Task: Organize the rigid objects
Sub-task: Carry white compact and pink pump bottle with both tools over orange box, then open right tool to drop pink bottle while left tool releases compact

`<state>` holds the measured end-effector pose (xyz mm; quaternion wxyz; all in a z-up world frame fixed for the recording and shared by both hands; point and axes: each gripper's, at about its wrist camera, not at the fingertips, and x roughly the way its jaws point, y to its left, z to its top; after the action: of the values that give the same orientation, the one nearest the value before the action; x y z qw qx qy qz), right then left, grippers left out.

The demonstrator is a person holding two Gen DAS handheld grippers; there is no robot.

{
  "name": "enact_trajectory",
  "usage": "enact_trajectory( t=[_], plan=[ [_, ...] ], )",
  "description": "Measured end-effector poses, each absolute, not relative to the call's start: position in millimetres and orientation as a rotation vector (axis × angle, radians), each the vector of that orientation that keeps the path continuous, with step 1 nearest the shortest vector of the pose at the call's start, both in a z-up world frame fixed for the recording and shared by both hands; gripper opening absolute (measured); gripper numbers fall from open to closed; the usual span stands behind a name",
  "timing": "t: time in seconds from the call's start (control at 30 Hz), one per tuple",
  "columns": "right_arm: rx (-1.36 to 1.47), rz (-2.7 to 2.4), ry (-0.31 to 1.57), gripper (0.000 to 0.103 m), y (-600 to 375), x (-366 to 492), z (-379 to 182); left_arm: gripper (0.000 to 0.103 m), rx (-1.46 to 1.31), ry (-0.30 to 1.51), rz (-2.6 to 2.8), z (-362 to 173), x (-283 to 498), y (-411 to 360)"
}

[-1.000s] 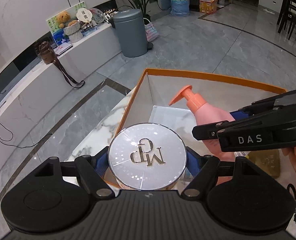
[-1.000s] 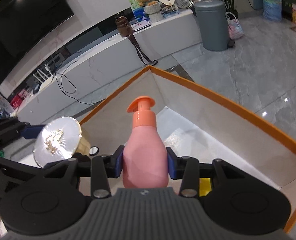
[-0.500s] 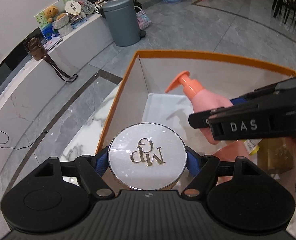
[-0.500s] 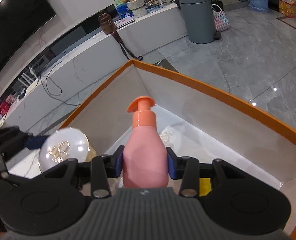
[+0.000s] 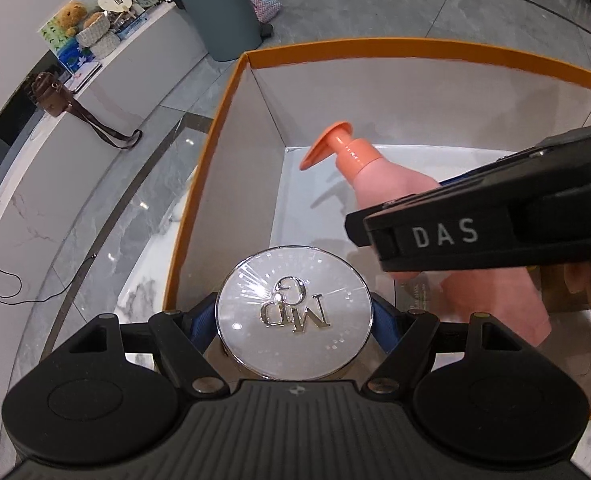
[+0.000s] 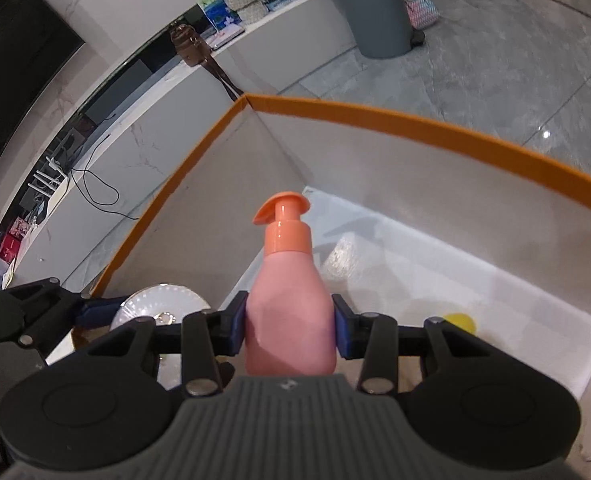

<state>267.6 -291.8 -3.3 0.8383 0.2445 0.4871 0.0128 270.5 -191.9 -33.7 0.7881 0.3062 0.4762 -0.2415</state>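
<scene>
Left gripper (image 5: pixel 294 316), low in the frame's centre, has its jaws clamped on the round silver compact (image 5: pixel 294 311), held over the near left corner of the orange-rimmed box (image 5: pixel 415 49). Right gripper (image 6: pixel 290 324) jaws squeeze the pink pump bottle (image 6: pixel 289 304), centre frame, nozzle toward the box's far corner. A yellow object (image 6: pixel 460 322) lies inside, lower right.

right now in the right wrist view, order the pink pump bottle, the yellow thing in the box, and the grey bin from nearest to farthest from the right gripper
1. Pink pump bottle: clamped between the right gripper's fingers, dead centre.
2. Yellow thing: on the box floor, just to the right.
3. Grey bin: on the room floor beyond the box, upper right.
</scene>
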Motion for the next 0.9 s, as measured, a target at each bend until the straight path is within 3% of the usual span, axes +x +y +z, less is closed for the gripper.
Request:
enact_trajectory(
  t=[0.4, 0.47, 0.5, 0.53, 0.57, 0.9],
  plan=[
    [0.642, 0.010, 1.067, 0.043, -295.0, 278.8, -18.2, 0.089, 0.722, 1.035, -0.534, -43.1, 266.2, -201.4],
    [0.655, 0.005, 1.063, 0.045, -295.5, 279.1, -18.3, 0.091, 0.733, 1.036, -0.535, -43.7, 264.4, -202.3],
    [0.662, -0.005, 1.054, 0.052, -296.7, 278.6, -17.4, 0.092, 0.738, 1.037, -0.535, -43.4, 265.0, -202.1],
    [0.668, -0.009, 1.047, 0.066, -297.8, 278.1, -16.4, 0.092, 0.742, 1.038, -0.536, -43.4, 264.8, -201.8],
    [0.669, -0.018, 1.043, 0.068, -299.1, 276.8, -16.3, 0.092, 0.744, 1.040, -0.535, -43.1, 264.2, -201.3],
    [0.656, -0.013, 1.035, 0.068, -296.9, 274.1, -9.2, 0.092, 0.763, 1.067, -0.556, -43.0, 262.1, -200.2]
  ],
)
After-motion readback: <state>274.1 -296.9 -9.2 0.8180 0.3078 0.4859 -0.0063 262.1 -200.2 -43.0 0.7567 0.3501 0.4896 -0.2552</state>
